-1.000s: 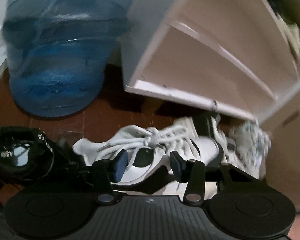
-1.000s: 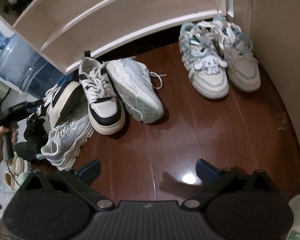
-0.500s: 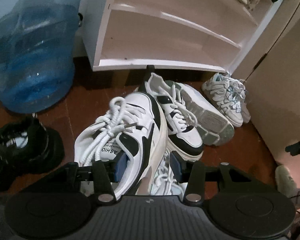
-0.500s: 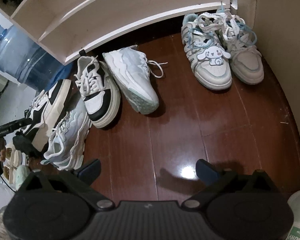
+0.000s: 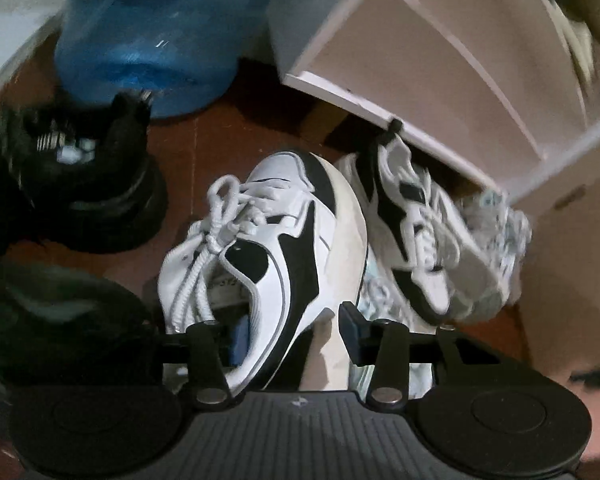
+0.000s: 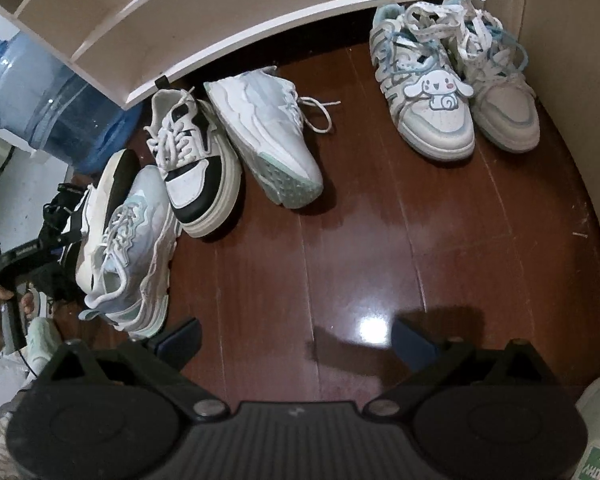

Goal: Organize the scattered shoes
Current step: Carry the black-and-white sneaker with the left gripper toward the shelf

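The left gripper (image 5: 290,334) has its 2 fingers pinching the heel side wall of a black-and-white sneaker (image 5: 288,240), which is tilted onto its side and leans on a pale blue sneaker (image 6: 134,248) on the wooden floor (image 6: 380,248). Its mate (image 6: 192,164) stands upright just to the right, touching a white sneaker (image 6: 264,132) lying on its side. Far right, 2 cartoon-dog sneakers (image 6: 452,88) sit together below the white shoe rack (image 6: 236,12). The right gripper (image 6: 296,340) hovers over bare floor, its fingers spread wide around nothing. A blue water jug (image 5: 148,28) and a black shoe (image 5: 84,172) sit far left.
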A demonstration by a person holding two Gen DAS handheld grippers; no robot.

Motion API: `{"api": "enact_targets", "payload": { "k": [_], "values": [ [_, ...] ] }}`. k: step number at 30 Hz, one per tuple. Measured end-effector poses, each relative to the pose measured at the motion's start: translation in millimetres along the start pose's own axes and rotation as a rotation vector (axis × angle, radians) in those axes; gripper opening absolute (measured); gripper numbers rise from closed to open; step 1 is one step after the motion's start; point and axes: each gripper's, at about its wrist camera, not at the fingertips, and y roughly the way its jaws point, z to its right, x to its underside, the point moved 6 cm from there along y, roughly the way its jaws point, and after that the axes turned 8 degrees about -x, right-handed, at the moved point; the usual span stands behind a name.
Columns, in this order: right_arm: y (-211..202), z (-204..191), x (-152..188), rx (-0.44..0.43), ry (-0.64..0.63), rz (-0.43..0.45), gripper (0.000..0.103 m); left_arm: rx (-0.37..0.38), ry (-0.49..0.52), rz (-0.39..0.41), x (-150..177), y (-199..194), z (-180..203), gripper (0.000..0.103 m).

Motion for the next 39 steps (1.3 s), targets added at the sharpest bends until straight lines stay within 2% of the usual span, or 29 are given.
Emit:
{"api": "enact_targets", "payload": {
  "k": [2, 5, 11, 12, 14, 15, 17, 21, 26, 31, 35, 39],
  "values": [
    [2, -1, 1, 0.000, 0.000, -0.006, 0.102, 0.026, -0.098, 0.007, -1, 6, -5, 0.048],
    [5, -2, 2, -0.001, -0.001, -0.016, 0.102, 0.028, -0.186, 0.009, -3, 13, -7, 0.048],
    [9, -1, 4, 0.000, 0.008, -0.033, 0.102, -0.004, -0.230, 0.066, -7, 18, -6, 0.053],
    [10, -1, 4, 0.002, 0.010, -0.037, 0.102, -0.006, -0.244, 0.080, -8, 18, -6, 0.053],
    [12, -1, 5, 0.005, 0.012, -0.046, 0.102, -0.004, -0.274, 0.106, -11, 17, -6, 0.043],
    [13, -1, 5, 0.009, 0.009, -0.053, 0.102, 0.000, -0.271, 0.114, -13, 17, -3, 0.035],
    [14, -2, 6, 0.010, 0.003, -0.059, 0.102, -0.021, -0.244, 0.132, -16, 14, 2, 0.031],
    [14, -5, 5, -0.001, -0.005, -0.058, 0.102, -0.108, -0.154, 0.196, -24, 5, 25, 0.016],
    [8, -4, 2, -0.007, -0.005, -0.037, 0.102, -0.225, -0.109, 0.275, -29, -8, 40, 0.012],
    [-6, 1, 0, -0.023, -0.002, -0.010, 0.102, -0.234, -0.034, 0.367, -41, -40, 66, 0.012],
    [-33, 8, -8, -0.052, 0.020, 0.081, 0.102, -0.221, 0.082, 0.436, -41, -78, 113, 0.012],
    [-76, 11, -15, -0.071, -0.001, 0.235, 0.102, -0.167, 0.143, 0.425, -24, -102, 165, 0.012]
  ]
}}
